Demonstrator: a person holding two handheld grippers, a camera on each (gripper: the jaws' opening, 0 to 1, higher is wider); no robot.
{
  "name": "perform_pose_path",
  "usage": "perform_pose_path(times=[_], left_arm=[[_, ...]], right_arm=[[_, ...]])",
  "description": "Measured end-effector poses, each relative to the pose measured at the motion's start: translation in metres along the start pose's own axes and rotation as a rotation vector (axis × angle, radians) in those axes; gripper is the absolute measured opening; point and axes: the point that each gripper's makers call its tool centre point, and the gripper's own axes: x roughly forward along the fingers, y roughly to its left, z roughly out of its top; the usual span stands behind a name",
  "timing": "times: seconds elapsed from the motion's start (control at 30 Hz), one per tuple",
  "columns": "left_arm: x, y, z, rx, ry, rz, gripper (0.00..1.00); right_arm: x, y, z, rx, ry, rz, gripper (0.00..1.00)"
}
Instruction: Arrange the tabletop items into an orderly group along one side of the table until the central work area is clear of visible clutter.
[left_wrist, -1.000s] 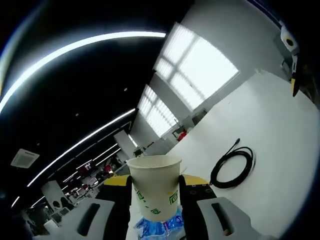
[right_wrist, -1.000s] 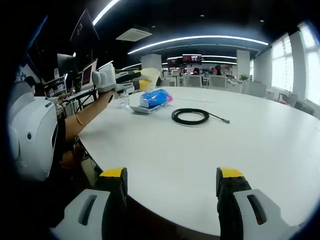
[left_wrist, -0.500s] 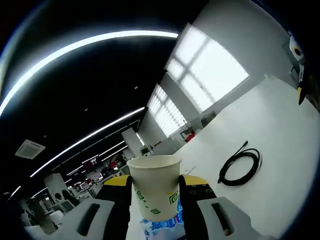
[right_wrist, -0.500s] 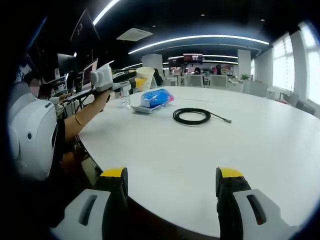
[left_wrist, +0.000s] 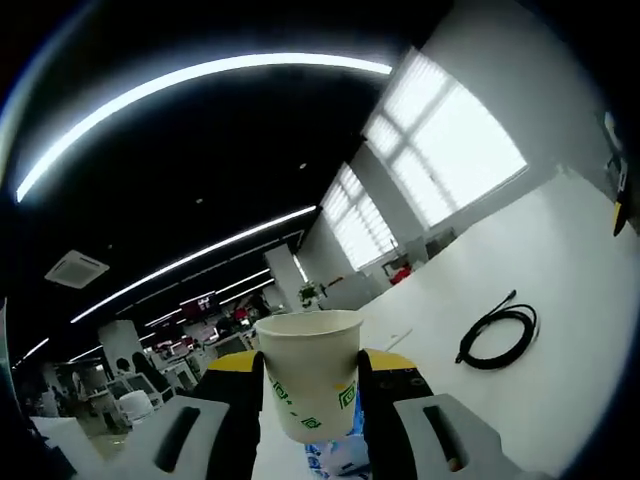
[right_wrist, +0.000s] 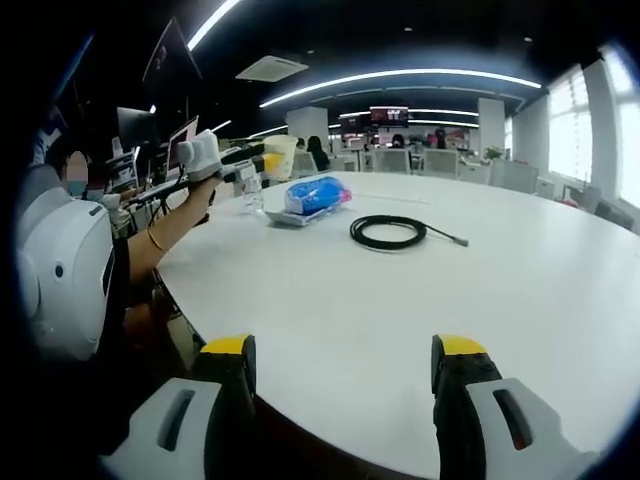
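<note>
Cup (left_wrist: 308, 372) logo close; bottle (right_wrist: 250, 190) beyond.

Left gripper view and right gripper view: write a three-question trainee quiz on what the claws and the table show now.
1. True or false: the left claw is shut on the white paper cup with green print.
2. Multiple choice: in the right gripper view, the coiled black cable lies on the round white table: A) inside the cup, B) apart from the blue plastic packet, nearer the camera, C) under the packet.
3. Fill in: the right claw is ____ and holds nothing.

Key: 1 true; 2 B; 3 open.
</note>
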Motion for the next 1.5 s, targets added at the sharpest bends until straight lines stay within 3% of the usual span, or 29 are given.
perform_pose_path(times=[0.5,0.83,0.97,1.5], left_arm=[[-0.012,0.031,-0.020,-0.122,0.035,0.066,0.36],[-0.014,0.038,-0.034,-0.162,0.070,0.090,0.36],[-0.014,0.042,-0.047,-0.179,0.109,0.102,0.36],[-0.010,0.050,-0.079,-0.304,0.164,0.113,0.36]], right_arm=[[0.003,0.004,0.003,-0.011,0.004,0.012,0.68],[0.004,0.005,0.004,-0.021,0.008,0.013,0.68],[0.004,0.008,0.007,-0.020,-0.003,0.021,0.68],[0.009,0.016,0.010,-0.014,-0.019,0.068,0.68]])
